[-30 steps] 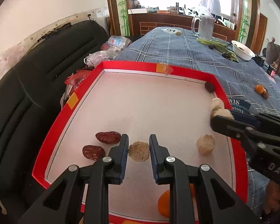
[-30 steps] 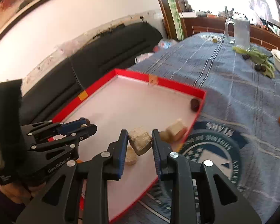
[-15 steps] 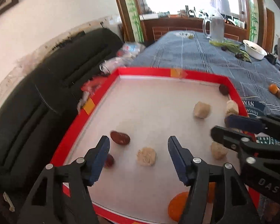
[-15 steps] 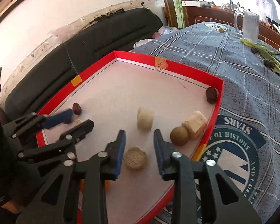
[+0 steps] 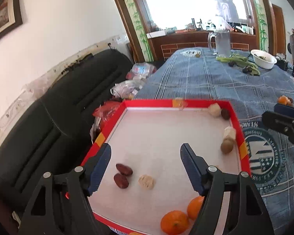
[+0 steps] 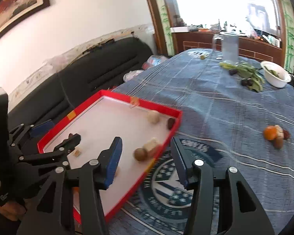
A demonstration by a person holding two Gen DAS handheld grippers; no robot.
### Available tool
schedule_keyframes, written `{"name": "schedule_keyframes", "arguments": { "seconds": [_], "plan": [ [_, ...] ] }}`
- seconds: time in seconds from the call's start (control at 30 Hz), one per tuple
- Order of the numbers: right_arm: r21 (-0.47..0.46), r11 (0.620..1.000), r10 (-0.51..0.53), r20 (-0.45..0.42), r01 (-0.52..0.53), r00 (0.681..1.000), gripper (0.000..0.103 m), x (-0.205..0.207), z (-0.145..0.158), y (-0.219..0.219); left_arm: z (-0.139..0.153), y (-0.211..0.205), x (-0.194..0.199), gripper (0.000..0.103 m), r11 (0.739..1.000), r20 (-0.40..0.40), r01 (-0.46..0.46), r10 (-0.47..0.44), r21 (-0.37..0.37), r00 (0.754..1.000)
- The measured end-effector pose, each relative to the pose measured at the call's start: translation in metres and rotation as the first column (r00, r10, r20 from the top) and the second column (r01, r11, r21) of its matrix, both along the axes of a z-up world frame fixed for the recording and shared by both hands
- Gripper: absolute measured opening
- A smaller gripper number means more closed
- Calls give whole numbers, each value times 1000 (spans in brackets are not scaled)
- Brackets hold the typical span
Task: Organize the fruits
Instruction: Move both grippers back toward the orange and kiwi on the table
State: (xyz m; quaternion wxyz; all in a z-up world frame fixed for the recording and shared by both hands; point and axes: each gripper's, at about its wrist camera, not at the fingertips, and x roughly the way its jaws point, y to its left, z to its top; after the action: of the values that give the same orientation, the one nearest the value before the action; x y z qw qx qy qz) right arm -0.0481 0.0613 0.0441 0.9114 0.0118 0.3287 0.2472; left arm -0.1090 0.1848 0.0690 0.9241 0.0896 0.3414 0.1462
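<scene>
While my left gripper spreads its jaws, nothing sits between them but bare white tray floor. Just below and inside my left finger lie two red dates, touching each other, with a pale crumbly lump beside them. Nearer me, behind my right finger, two oranges rest against the tray's near edge, one partly hidden by the finger's arm. Beyond the fingertips the floor stays clear up to the far red rim. Along the right wall sit a brown round fruit, a pale block, and in the far corner a pale ball next to a dark fruit.

My right gripper is also opening, empty, straddling the tray's right wall; the brown fruit and the block blur just inside my left finger. Outward to the right, the blue tablecloth lies open up to a small cluster of an orange and brown pieces. Farther off stand a white bowl, green leaves and a glass jug. A black sofa borders the tray's left side.
</scene>
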Motion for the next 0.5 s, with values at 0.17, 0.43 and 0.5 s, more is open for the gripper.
{"name": "schedule_keyframes", "arguments": {
  "seconds": [0.17,0.43,0.5],
  "plan": [
    [38,997,-63,23,62,998,55,2,11,-31,18,-17,5,74,999,39,26,-27,44,999],
    [111,980,-168,35,163,985,55,8,25,-85,37,-65,18,78,989,80,109,-117,104,990],
    [124,975,-192,41,186,980,55,8,28,-98,37,-78,21,78,984,73,133,-142,118,987]
  ]
}}
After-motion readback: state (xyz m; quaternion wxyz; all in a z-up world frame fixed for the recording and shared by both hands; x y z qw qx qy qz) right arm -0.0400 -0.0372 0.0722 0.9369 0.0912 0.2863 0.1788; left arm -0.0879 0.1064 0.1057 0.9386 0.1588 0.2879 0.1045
